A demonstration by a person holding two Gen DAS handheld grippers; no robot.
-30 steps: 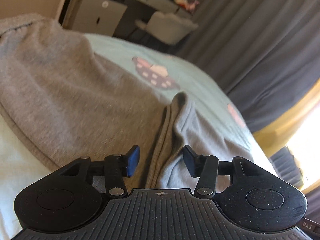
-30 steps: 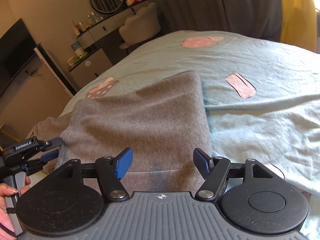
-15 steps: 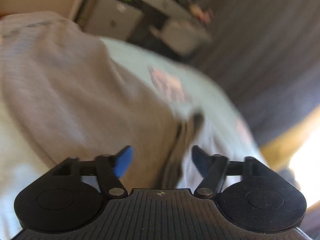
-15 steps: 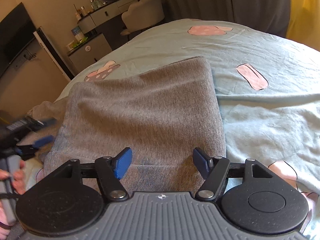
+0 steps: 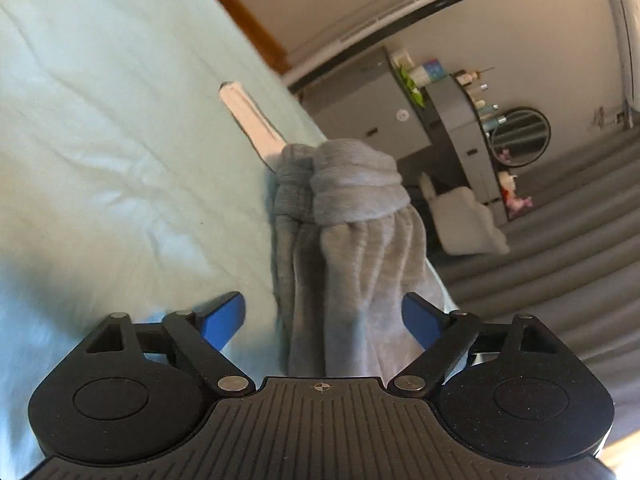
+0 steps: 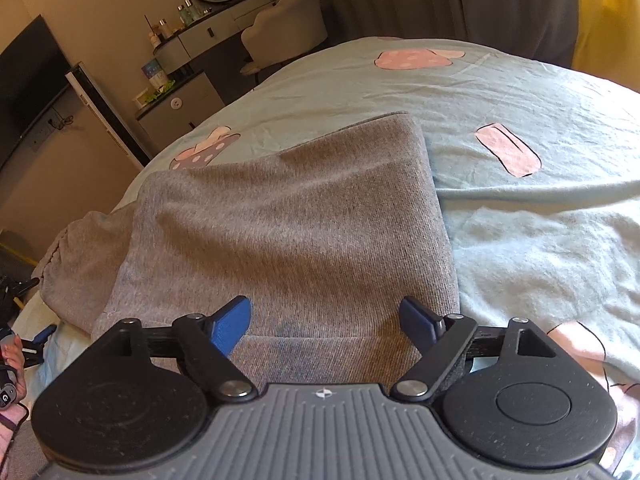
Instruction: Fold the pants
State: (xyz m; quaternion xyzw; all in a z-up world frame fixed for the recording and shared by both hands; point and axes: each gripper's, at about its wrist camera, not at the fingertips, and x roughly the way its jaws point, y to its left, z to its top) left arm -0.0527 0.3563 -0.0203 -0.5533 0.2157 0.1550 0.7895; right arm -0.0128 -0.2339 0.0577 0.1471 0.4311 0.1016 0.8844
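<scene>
The pants (image 6: 288,232) lie folded flat on the bed (image 6: 520,120), soft and floppy I think, so with my left tongs (image 5: 322,316) and right tongs (image 6: 326,318) both spread wide and empty, I would pinch the thick cuff (image 5: 356,188).

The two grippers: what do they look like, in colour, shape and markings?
Both look alike. The left gripper has a black ribbed body, two round black discs at its sides, silver pivot screws, a small crosshair mark, and fingers with blue pads. The right gripper has the same shape, with a greyer ribbed body and blue pads. No cables or sleeves are visible.
</scene>
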